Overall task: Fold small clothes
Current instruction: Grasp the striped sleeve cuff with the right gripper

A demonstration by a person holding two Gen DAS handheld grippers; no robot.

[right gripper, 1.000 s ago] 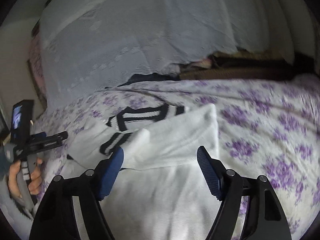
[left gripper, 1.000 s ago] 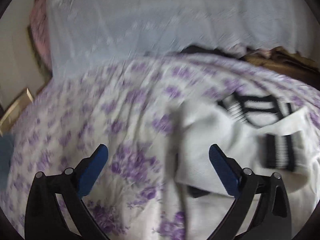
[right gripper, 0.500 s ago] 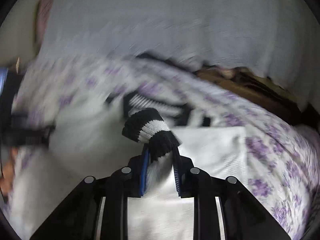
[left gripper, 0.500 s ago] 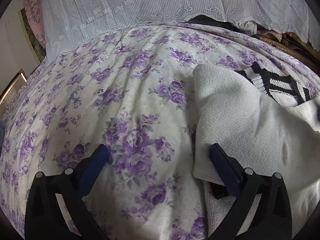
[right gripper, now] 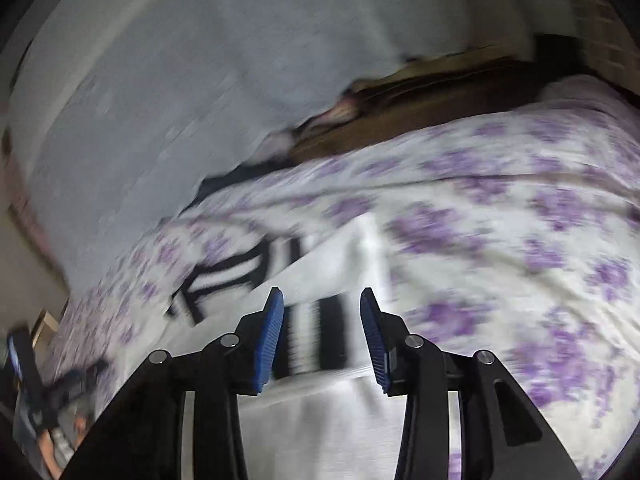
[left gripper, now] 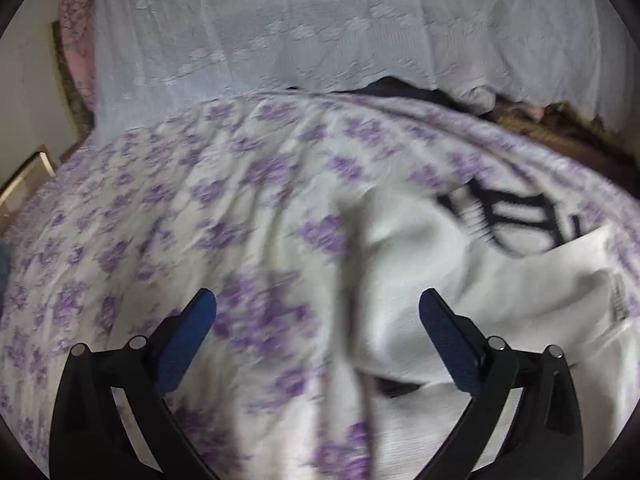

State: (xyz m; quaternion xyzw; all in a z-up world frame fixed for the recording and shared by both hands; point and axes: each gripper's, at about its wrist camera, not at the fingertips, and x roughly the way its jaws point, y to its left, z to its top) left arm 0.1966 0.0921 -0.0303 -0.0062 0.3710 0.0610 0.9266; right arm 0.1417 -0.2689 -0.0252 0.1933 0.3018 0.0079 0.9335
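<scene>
On the left wrist view, your left gripper [left gripper: 318, 322] is spread wide with nothing between the blue pads [left gripper: 188, 338], hovering over the purple-flowered bedsheet [left gripper: 208, 208]. White sweater [left gripper: 472, 280] lies on the sheet to the right of centre, its left edge running down between the two fingers; the right finger sits over the white knit, contact not clear through the blur. Black-and-white striped collar [left gripper: 516, 216] shows at the far end of the garment. White lace cloth [left gripper: 304, 28] hangs behind the bed.

Right wrist view: your right gripper [right gripper: 322, 334] is part open, jaws have just been opening. Striped cuff [right gripper: 316, 336] lies between the pads but they don't press on it, gaps show on both sides, so it's released. Cuff rests on the white sweater body [right gripper: 328, 420], with the striped collar [right gripper: 236, 272] up-left of it. Frame is heavily blurred. Your left gripper [right gripper: 48, 384] and a hand [right gripper: 60, 440] are at the lower-left edge.
</scene>
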